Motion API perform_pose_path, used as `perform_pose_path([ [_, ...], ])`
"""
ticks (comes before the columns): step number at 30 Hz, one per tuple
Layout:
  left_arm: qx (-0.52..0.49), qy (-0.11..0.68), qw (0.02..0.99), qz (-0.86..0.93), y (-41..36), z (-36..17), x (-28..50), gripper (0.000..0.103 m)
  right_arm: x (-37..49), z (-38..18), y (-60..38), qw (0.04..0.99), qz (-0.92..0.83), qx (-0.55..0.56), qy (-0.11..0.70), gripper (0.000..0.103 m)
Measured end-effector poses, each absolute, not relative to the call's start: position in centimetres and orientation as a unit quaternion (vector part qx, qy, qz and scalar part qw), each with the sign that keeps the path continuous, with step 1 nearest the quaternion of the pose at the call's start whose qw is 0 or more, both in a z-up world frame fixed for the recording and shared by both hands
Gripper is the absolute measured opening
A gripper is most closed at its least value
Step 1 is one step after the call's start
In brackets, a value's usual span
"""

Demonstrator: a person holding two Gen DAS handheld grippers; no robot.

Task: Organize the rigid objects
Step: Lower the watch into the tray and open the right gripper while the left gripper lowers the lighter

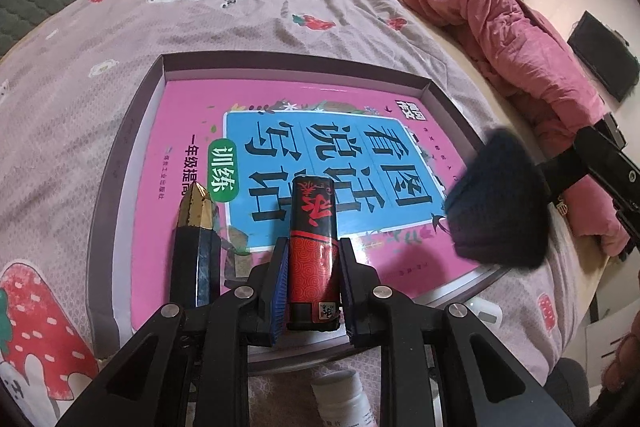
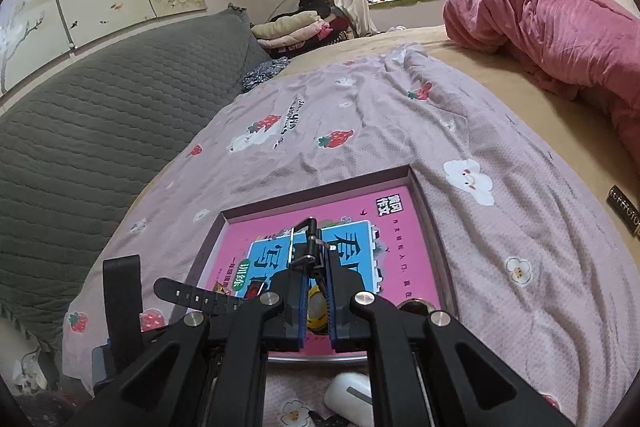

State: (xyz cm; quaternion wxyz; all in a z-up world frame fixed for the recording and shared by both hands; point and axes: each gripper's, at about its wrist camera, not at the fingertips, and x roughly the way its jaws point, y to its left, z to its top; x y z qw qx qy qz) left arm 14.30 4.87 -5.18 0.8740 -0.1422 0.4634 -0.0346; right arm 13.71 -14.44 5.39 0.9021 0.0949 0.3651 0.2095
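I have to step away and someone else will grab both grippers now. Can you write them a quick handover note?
Left gripper: fingers on either side of the red and black tube, over the shallow box; whether it is clamped I cannot tell.
Right gripper: shut on the black-strapped watch, held above the box.
Done: the pink book lies flat in the box, and the blue and gold stick lies on it beside the tube.
Left: set down tube and watch. A white bottle and a white case lie outside the near rim.
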Motion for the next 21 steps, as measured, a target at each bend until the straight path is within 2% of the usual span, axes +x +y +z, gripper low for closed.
perform_pose_path([
  [9, -0.150, 0.456, 0.876, -0.035, 5.3, -5.2, 13.8, 0.023, 14.0, 5.4, -13.6, 0.900, 0.219, 0.087, 0.368, 0.007],
  [21, -0.152, 0.457, 0.876, -0.036, 5.5, -5.2, 13.5, 0.023, 14.1, 2.6, -12.6, 0.891, 0.210, 0.050, 0.399, 0.007],
])
